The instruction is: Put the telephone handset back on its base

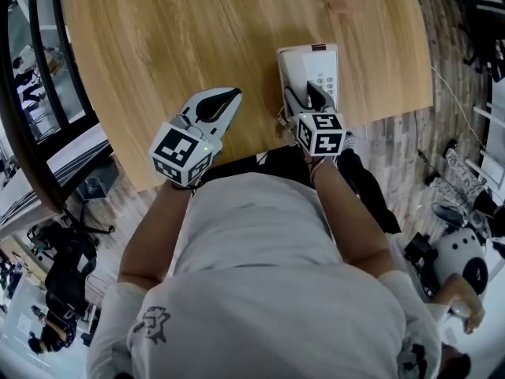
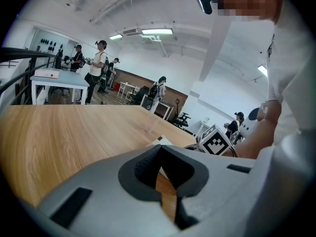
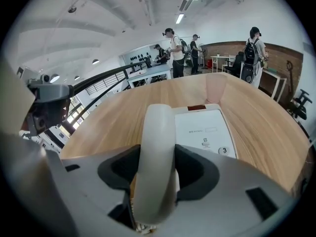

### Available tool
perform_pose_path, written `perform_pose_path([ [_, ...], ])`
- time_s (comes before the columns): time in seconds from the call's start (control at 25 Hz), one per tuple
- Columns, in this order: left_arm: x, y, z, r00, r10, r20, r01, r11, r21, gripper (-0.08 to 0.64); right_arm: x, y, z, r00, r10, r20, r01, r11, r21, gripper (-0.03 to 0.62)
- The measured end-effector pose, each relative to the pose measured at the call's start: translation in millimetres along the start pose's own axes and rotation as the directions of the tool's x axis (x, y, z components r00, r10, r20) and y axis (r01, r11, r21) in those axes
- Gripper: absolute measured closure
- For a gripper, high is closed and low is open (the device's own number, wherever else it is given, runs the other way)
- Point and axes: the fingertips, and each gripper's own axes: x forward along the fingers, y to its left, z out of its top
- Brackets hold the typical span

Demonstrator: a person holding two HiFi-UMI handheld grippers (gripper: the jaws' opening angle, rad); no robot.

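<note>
On the wooden table [image 1: 197, 38] sits the telephone base [image 1: 308, 60].

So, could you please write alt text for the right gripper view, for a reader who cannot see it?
The right gripper, its grey jaws closed, grips a white curved plastic telephone handset along the left side of the white telephone base, which lies on a light wooden table. People stand far behind.

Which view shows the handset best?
The right gripper view: the handset fills the middle, clamped between the right gripper's jaws. In the head view that gripper mostly covers it; the left gripper view doesn't show it.
</note>
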Motion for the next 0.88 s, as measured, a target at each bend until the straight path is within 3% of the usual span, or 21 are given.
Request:
perform_pose_path([
  [0.28,-11,-5,1,1.000,0.011,0.012,-0.011,1.000,-0.001,0.554,3,3,-1,0.999,-0.014,-0.029,0.012,0.996,-0.089,0.348],
  [0.52,-18,-16,2,1.000,0.013,0.022,-0.013,1.000,0.007,0.554,1,6,-6,0.999,-0.005,-0.041,0.001,0.995,-0.099,0.314],
  [0.88,-30,-35,14,0.999,0.002,0.054,-0.005,0.999,0.046,0.554,-31,10,16,0.999,0.001,0.037,0.003,0.994,-0.109,0.302],
])
